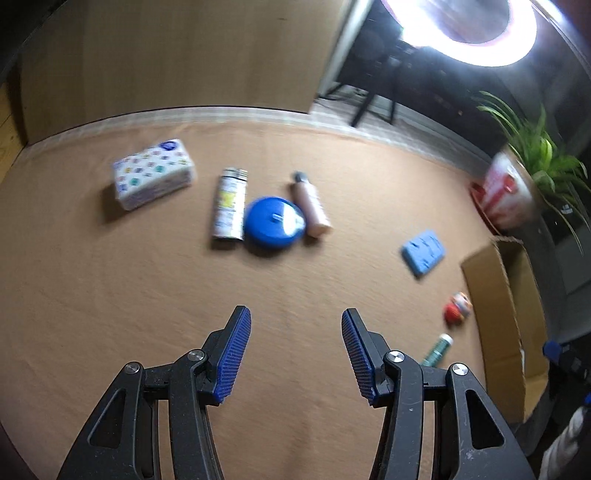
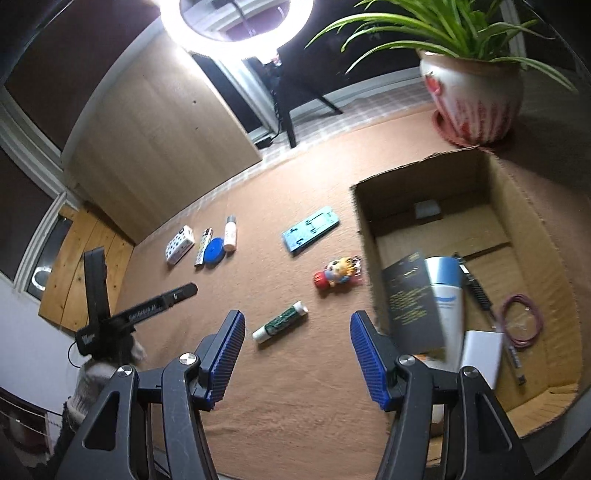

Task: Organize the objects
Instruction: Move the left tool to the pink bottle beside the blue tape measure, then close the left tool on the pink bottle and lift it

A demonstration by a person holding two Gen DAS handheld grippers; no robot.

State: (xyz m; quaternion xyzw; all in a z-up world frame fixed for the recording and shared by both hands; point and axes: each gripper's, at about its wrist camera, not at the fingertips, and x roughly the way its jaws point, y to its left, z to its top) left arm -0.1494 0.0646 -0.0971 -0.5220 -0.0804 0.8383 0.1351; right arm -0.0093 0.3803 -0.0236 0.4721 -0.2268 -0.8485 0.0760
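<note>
My left gripper (image 1: 296, 319) hangs open and empty over the tan mat, short of a row of items: a patterned tissue pack (image 1: 153, 173), a white can (image 1: 229, 204), a blue round tin (image 1: 274, 225) and a pink bottle (image 1: 311, 205). My right gripper (image 2: 297, 323) is open too, with nothing between its fingers, above a green tube (image 2: 280, 322). Beyond that tube lie a small doll (image 2: 338, 275) and a blue flat case (image 2: 310, 229). The cardboard box (image 2: 364, 221) to the right holds a dark booklet, a blue-and-white tube, a white block and a red cable.
A potted plant (image 2: 476, 99) in a red-and-white pot stands behind the box. A ring light (image 2: 236, 22) glares at the back. The left gripper's tool (image 2: 99, 295) and a gloved hand (image 2: 92, 380) appear at the left of the right wrist view.
</note>
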